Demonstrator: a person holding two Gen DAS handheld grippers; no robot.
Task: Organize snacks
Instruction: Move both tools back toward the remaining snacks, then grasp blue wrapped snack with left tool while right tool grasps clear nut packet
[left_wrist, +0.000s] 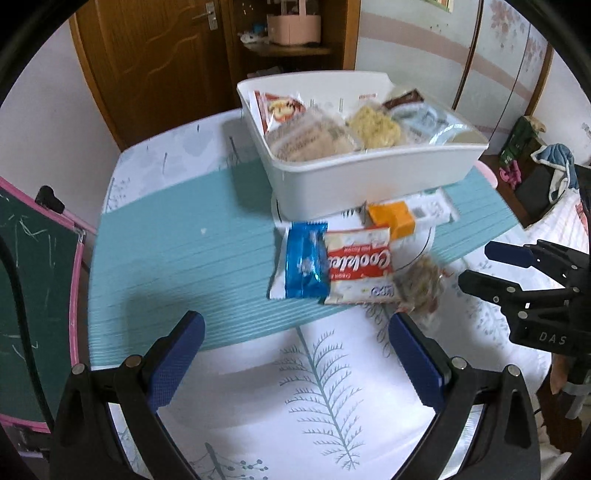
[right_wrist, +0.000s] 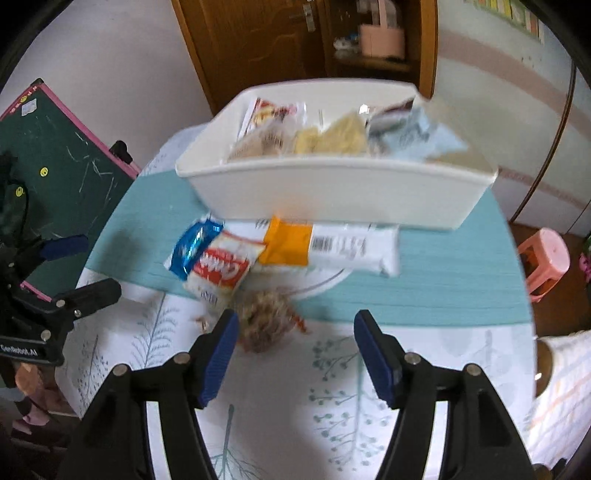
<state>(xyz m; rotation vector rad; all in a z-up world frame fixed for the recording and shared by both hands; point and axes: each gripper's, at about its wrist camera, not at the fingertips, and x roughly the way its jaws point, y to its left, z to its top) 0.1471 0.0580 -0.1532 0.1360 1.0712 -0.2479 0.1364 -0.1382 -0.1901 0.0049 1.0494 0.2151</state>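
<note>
Largest first: a round bench (left_wrist: 229, 398) under a white cloth printed with leafy sprigs, crossed by a teal mat (left_wrist: 177, 266) where the goods sit. On the mat's far part, a white bin (left_wrist: 369, 173), already loaded with several wrapped snacks standing or leaning side by side, probably the collecting place for the rest. Just in front of the bin, partly on a white plate (right_wrist: 325, 282), a loose cluster not yet sorted: a long white-and-orange packet (right_wrist: 332, 247) lying flat along the bin's front wall, a red-and-white cookie packet (left_wrist: 360, 271) overlapping a blue wrapper (left_wrist: 304, 267) at its side, and nearest the bench edge a small clear bag of brownish pieces (right_wrist: 266, 325), resting half off the mat. Likely laid out in easy reach so each can be lifted in turn. Left claw (left_wrist: 295, 362) spread wide and empty, angled down toward the blue wrapper and cookie packet, well short of them. Right claw (right_wrist: 291, 354) also parted and empty, its left finger just beside the clear bag, nothing between the pads; seemingly lined up to take that nearest bag. Some blur in both views, so packet print mostly unreadable.
</note>
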